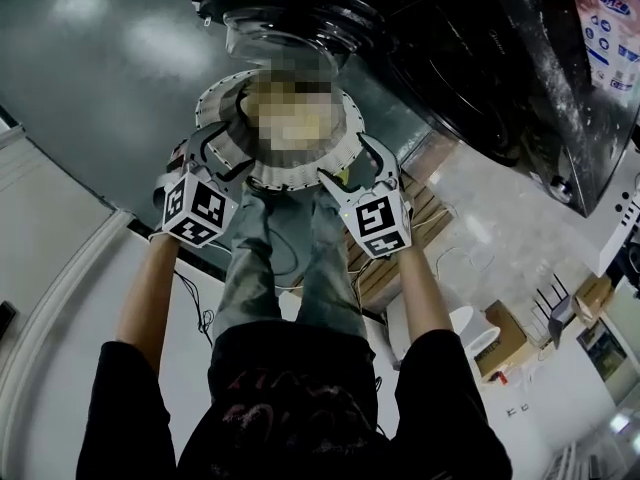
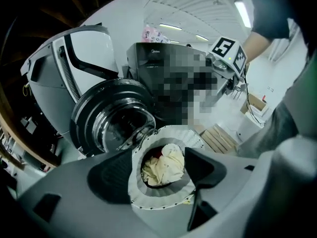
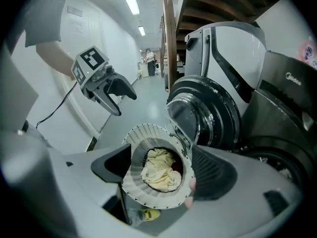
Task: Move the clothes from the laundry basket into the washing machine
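1. The left gripper (image 1: pixel 222 148) hangs over the left side of the laundry basket (image 1: pixel 218 96), pointing steeply down. In the left gripper view its jaws stand well apart and released, pressing on nothing; the basket shows in the gap between them, farther below.
2. The white basket, round with a perforated rim, stands on the grey floor (image 1: pixel 100 68) in front of the person's legs, between the two grippers. The clothes (image 2: pixel 166 165) lie inside it: a crumpled cream piece on top, with a bit of red beside it.
3. The right gripper (image 1: pixel 360 168) hangs over the basket's right side, tilted down like the other. Its own view shows the jaws spread wide and empty, the basket and cream cloth framed between them without contact.
4. Just beyond the basket the round glass door (image 1: pixel 280 18) of the washing machine (image 1: pixel 500 58) stands swung open, its edge close to the basket's far rim. The dark machine body fills the upper right of the head view.
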Available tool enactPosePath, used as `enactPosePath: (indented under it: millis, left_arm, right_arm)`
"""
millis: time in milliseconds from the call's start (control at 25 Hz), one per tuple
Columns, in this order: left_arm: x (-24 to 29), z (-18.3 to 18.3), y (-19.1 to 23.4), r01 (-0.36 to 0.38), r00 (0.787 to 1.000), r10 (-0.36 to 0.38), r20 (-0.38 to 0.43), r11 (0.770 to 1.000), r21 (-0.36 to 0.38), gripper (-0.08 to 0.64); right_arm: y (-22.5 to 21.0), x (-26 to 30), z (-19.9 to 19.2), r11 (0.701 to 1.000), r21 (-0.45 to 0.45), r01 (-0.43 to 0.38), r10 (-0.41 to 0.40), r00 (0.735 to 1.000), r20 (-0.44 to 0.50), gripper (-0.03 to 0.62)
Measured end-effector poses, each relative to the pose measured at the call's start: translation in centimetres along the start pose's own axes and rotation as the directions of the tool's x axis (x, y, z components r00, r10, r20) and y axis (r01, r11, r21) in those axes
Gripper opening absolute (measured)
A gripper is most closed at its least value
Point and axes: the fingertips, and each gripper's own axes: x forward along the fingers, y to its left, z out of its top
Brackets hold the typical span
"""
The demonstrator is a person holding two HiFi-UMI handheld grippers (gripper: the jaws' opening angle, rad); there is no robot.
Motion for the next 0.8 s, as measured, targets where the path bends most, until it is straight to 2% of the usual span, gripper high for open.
enactPosePath:
  millis: [120, 280, 400, 600, 800]
  left_arm:
    - [2.4, -1.7, -0.4, 0.024, 0.999, -0.022, -0.037, 0.999, 0.033, 0.33]
    - [6.5, -4.3, -0.8, 0.051, 0.995, -0.043, -0.092, 0.995, 0.084, 0.33]
    - [9.6, -6.4, -1.6, 0.084, 0.989, -0.065, -0.136, 0.986, 0.144, 0.333]
    - [14.8, -10.3, -3.0, 0.144, 0.973, -0.104, -0.207, 0.971, 0.191, 0.334]
    - [20.2, -13.5, -3.5, 0.154, 0.967, -0.113, -0.226, 0.973, 0.174, 0.338]
  right_arm:
    - [0.2, 2.4, -1.9, 0.999, -0.027, -0.018, 0.017, 0.999, -0.041, 0.393]
    - [0.6, 5.7, -4.4, 0.991, -0.118, -0.055, 0.044, 0.995, -0.095, 0.394]
    - [0.9, 8.1, -6.3, 0.983, -0.165, -0.077, 0.057, 0.991, -0.124, 0.394]
    - [1.1, 12.4, -9.3, 0.965, -0.234, -0.123, 0.084, 0.982, -0.168, 0.399]
    - [2.2, 17.1, -12.7, 0.928, -0.326, -0.178, 0.107, 0.969, -0.224, 0.408]
